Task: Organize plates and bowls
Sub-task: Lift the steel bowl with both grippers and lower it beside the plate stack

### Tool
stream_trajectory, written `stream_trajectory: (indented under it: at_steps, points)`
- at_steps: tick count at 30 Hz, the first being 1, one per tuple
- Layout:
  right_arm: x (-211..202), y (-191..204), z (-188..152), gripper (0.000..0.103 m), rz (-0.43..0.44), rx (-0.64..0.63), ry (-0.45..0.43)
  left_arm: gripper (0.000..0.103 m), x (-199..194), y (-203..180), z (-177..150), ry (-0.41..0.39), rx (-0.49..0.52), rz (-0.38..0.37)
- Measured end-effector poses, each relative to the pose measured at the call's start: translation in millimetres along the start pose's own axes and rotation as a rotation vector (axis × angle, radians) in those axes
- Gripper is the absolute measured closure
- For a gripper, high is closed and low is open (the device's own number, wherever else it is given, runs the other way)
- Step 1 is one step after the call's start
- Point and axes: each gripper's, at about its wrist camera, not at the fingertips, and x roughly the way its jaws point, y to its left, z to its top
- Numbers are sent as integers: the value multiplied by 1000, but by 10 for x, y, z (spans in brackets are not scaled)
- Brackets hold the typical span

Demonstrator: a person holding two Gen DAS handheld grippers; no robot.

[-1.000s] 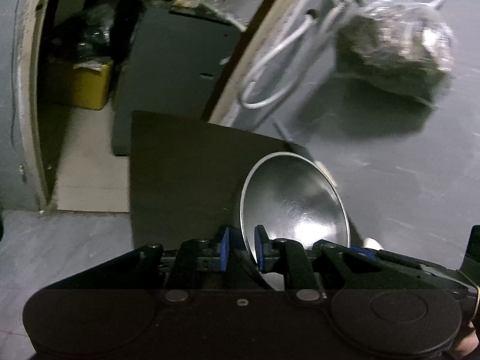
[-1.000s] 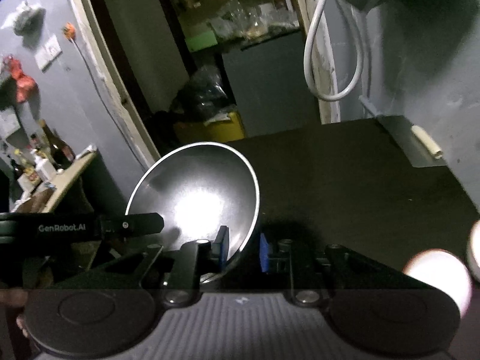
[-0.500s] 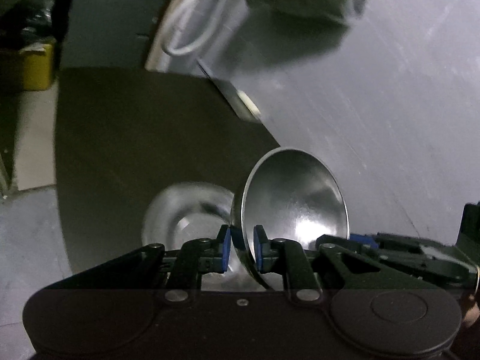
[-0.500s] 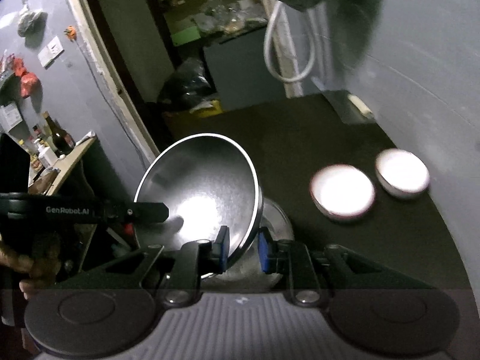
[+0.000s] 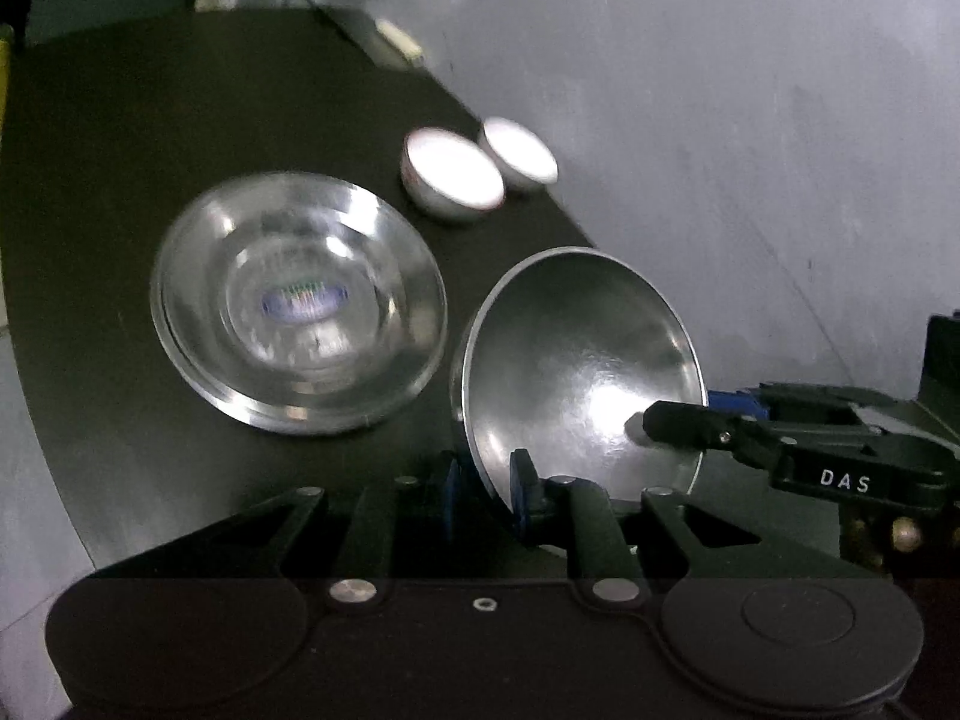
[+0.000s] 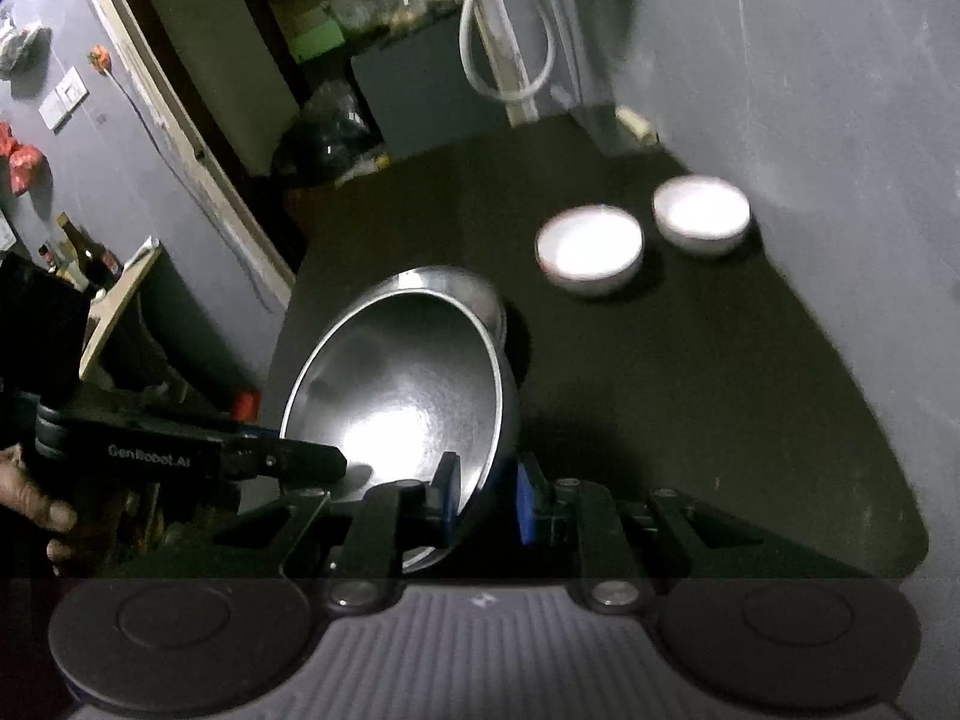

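Both grippers hold one steel bowl (image 5: pixel 576 372) by opposite rim edges, tilted above the dark table (image 5: pixel 108 180). My left gripper (image 5: pixel 485 495) is shut on its near rim. My right gripper (image 6: pixel 486 501) is shut on the other rim of the same bowl (image 6: pixel 408 396); its finger reaches in from the right in the left wrist view (image 5: pixel 678 423). A stack of steel plates (image 5: pixel 297 303) lies on the table left of the bowl, partly hidden behind the bowl in the right wrist view (image 6: pixel 480 294). Two small white bowls (image 5: pixel 456 171) (image 5: pixel 519 153) sit side by side near the wall.
A grey wall (image 5: pixel 750 120) borders the table on the right. A white cable loop (image 6: pixel 504 60) hangs at the far corner. A doorway with clutter (image 6: pixel 336 42) lies beyond the table. A shelf with bottles (image 6: pixel 90 264) stands at the left.
Both grippers have tilted down and come lower with the steel bowl. The plate stack and the two white bowls have come fully into view.
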Motion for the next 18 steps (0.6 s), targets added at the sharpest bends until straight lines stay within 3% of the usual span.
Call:
stream_trajectory:
  at_steps: [11,18]
  points:
    - [230,61,-227,80,70,-18,160,86,53,167,-203,151,-106,37]
    - [334,168,-242,80,101,-56,224,86,17,217,-247,193,-144,84]
